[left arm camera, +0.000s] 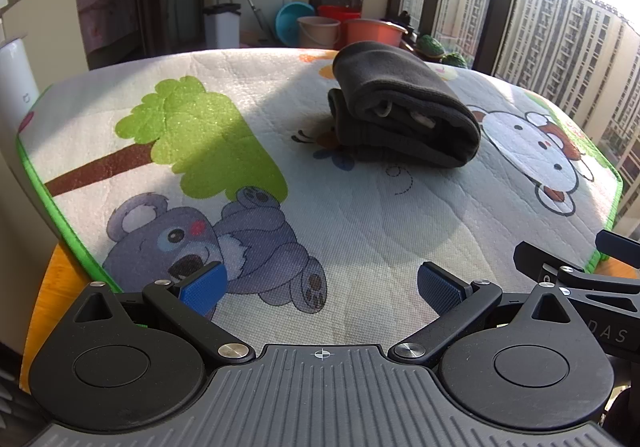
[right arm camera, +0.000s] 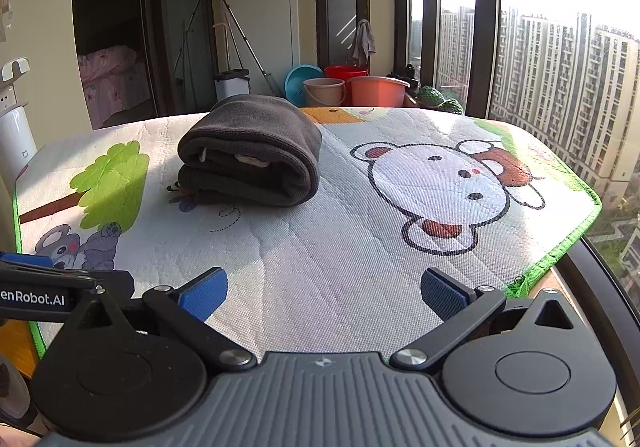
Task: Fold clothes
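Right wrist view: your right gripper (right arm camera: 323, 293) and left gripper (left arm camera: 322, 287), both spread wide and empty, face the folded dark garment (right arm camera: 250, 155) lying well ahead on the cartoon mat (right arm camera: 360, 247), long axis running crosswise, neither clearly nearer.

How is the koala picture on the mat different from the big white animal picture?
The koala is purple-grey, hugging a tree trunk; the white animal is mostly white with brown ears, seen face-on. In the right view, the koala is drawn smaller. Both are cartoon prints on the same mat.
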{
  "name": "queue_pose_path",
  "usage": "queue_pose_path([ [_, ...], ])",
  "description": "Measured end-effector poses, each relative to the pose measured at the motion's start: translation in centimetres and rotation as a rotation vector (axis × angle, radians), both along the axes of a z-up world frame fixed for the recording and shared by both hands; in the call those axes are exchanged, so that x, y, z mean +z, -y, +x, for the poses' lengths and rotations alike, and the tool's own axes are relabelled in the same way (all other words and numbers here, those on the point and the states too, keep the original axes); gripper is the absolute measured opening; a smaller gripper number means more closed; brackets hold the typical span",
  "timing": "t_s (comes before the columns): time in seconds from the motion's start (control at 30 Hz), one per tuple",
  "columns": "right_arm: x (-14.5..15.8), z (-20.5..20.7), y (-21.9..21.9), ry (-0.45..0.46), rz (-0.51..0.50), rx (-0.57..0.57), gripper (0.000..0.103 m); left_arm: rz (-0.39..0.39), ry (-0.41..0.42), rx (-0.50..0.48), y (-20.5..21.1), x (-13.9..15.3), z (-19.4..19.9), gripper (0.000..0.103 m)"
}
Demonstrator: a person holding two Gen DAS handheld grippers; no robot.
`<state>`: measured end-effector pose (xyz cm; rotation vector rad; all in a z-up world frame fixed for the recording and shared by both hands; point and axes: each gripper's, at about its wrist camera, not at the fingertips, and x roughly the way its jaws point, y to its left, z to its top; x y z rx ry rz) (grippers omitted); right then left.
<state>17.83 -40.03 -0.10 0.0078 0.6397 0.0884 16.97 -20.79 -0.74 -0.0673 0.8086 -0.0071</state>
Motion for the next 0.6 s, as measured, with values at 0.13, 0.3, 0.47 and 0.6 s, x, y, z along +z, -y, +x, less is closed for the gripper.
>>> queue_pose_path([
  [0.13,-0.05,0.02,-0.01,-0.002,-0.001,-0.001,0.103,0.0,0.0,-0.001,0.04,-0.02,-0.03,0.103],
  [0.3,-0.03,-0.04,-0.01,0.004,-0.001,-0.007,0.103,-0.001,0.0,-0.007,0.11,-0.06,-0.08,0.103],
  [0.47,0.33,-0.22,0.13,0.023,0.008,-0.006,0.103,-0.002,-0.001,-0.011,0.15,-0.09,-0.1,0.103],
  [0.6,0.29,-0.14,0.14,0.02,0.01,-0.006,0.103,-0.001,-0.002,-0.01,0.14,-0.09,-0.1,0.103],
])
